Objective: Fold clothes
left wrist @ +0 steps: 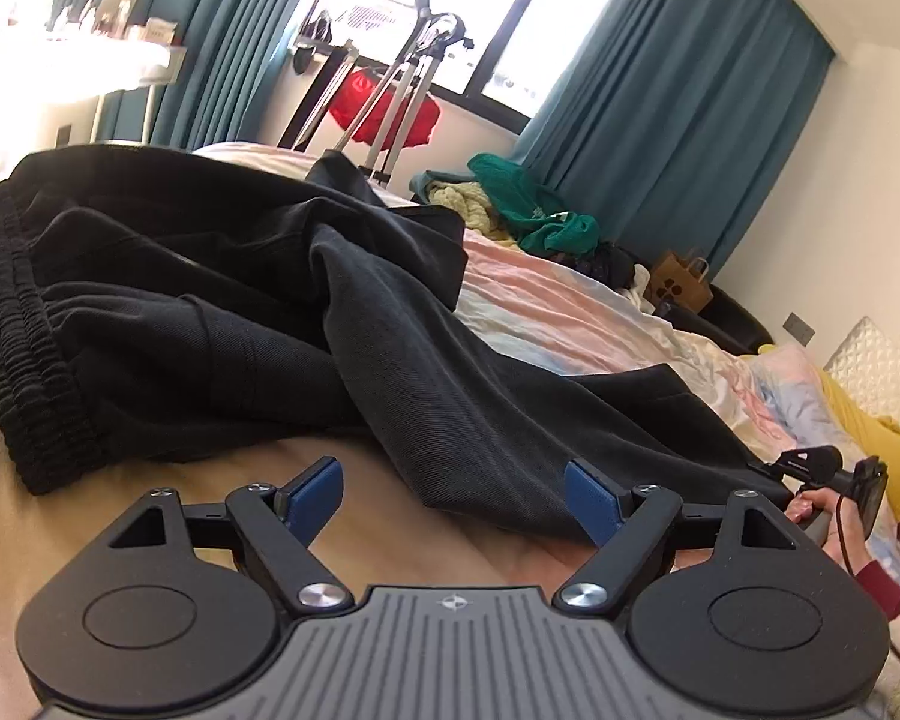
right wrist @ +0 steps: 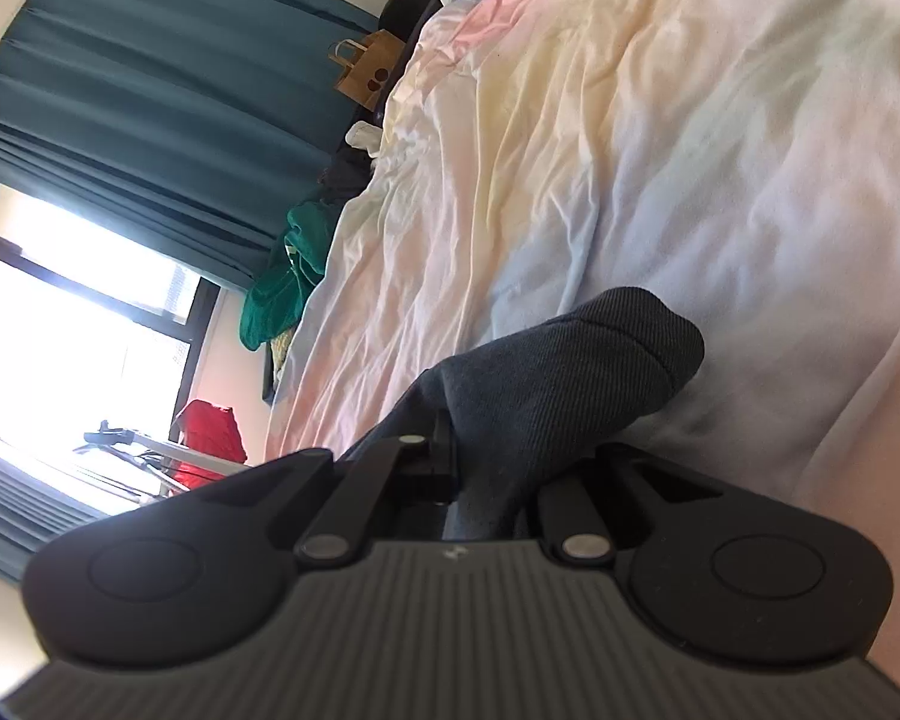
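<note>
A pair of dark grey trousers [left wrist: 222, 300] with a ribbed elastic waistband lies rumpled on the bed. One trouser leg runs toward the lower right. My left gripper [left wrist: 453, 495] is open just in front of that leg, blue pads apart, touching nothing. My right gripper [right wrist: 486, 450] is tilted sideways and shut on the hem end of the trouser leg [right wrist: 570, 372], which bunches out past the jaws. The right gripper and the hand holding it also show in the left wrist view [left wrist: 834, 480] at the far right.
The bed has a pastel sheet [right wrist: 630, 150] and a tan cover [left wrist: 150, 522]. A pile of green and yellow clothes [left wrist: 528, 204] lies at the far edge. A paper bag [left wrist: 681, 285], a drying rack with a red garment [left wrist: 390, 108], teal curtains and a yellow pillow [left wrist: 858, 420] stand around.
</note>
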Tool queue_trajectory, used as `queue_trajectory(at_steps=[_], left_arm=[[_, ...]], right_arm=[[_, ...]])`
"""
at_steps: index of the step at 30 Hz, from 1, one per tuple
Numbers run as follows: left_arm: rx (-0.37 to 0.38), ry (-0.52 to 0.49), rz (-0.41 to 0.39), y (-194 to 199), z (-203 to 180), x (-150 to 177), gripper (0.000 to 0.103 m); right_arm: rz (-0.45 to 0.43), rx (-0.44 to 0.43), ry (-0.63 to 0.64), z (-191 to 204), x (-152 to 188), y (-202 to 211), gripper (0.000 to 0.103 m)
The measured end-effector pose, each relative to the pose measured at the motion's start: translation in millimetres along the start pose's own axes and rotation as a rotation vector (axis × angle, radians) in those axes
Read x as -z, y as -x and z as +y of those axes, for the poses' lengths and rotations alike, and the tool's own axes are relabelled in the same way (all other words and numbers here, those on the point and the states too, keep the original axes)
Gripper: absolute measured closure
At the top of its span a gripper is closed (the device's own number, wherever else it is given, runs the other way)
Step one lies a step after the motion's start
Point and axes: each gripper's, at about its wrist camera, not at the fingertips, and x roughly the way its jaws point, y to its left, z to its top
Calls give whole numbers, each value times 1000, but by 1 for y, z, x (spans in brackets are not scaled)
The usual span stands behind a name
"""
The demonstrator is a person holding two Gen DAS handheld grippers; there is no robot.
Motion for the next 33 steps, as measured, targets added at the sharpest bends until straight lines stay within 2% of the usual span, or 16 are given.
queue_trajectory(at_steps=[1, 3, 7, 8, 12, 14, 16, 22, 23, 24, 26, 28, 30, 32, 33], left_arm=[[-7, 51, 20, -1, 11, -5, 18], [-71, 145, 66, -12, 33, -11, 18], [-117, 274, 54, -27, 68, -7, 18], [-99, 336, 48, -29, 75, -6, 18], [-4, 557, 51, -36, 107, -1, 18], [12, 642, 50, -38, 119, 3, 18], [37, 712, 32, -39, 129, 5, 18], [21, 842, -41, -48, 148, 0, 18], [12, 870, -60, -48, 151, 0, 19], [6, 899, -81, -49, 154, 1, 20], [-18, 926, -93, -53, 157, 2, 29], [-62, 890, -73, -56, 156, -1, 44], [-59, 919, -85, -54, 159, -2, 47], [-69, 934, -88, -52, 161, -4, 62], [-73, 942, -89, -51, 161, -5, 74]], right_arm=[[-12, 3, 9, 2, 0, 1, 97], [-62, 1, 47, 8, -3, 8, 97], [-200, -15, 115, 18, -16, 27, 97], [-222, -14, 107, 16, -20, 30, 97], [-174, 60, -5, -12, -30, 20, 97], [-143, 113, -42, -23, -29, 13, 96], [-142, 126, -49, -24, -27, 12, 95], [-126, 100, -17, -11, -23, 17, 91], [-119, 102, -7, -10, -22, 18, 85], [-111, 104, -2, -9, -21, 18, 77], [-93, 105, -2, -10, -20, 19, 70], [-79, 106, -5, -10, -18, 19, 70], [-67, 110, -6, -11, -16, 18, 70], [-74, 135, 39, -7, -13, 19, 72], [-81, 142, 62, -5, -12, 19, 73]])
